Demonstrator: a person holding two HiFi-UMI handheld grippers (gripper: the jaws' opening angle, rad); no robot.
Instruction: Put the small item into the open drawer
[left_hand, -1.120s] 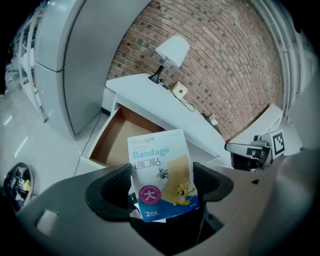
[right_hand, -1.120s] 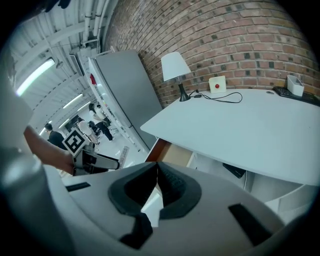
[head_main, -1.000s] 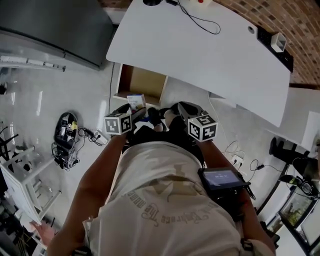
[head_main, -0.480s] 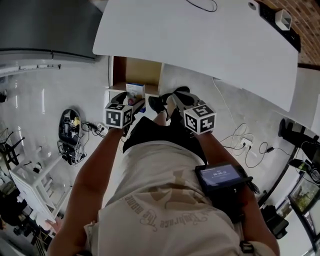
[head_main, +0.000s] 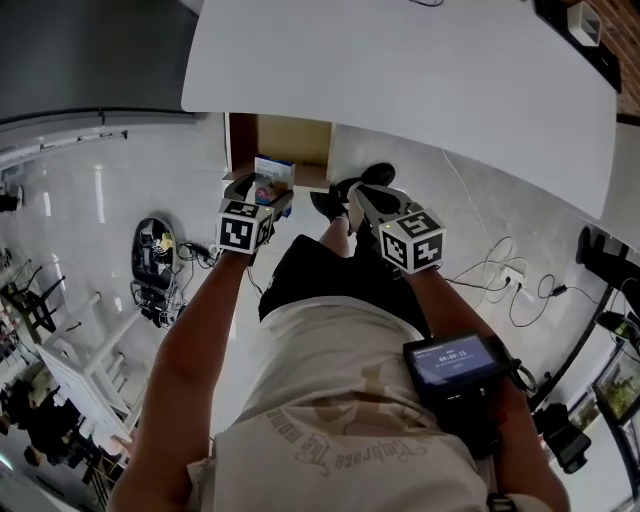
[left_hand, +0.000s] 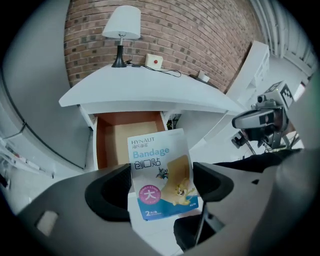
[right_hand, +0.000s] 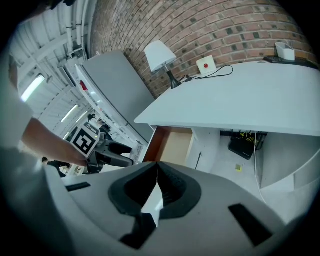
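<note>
As drawer (left_hand: 127, 136) gapes, left gripper (left_hand: 163, 175) (clamped) holds packet (left_hand: 161, 162)

Bandage packet (left_hand: 162, 172): white top, blue band, pink disc, tan plaster print. Drawer (left_hand: 127, 140): reddish-brown walls, tan floor. Desk (left_hand: 150, 90): white. Wall (left_hand: 200, 30): red-brown brick.

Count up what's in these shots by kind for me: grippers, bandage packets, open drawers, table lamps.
grippers: 2, the left gripper and the right gripper
bandage packet: 1
open drawer: 1
table lamp: 1
total: 5
</note>
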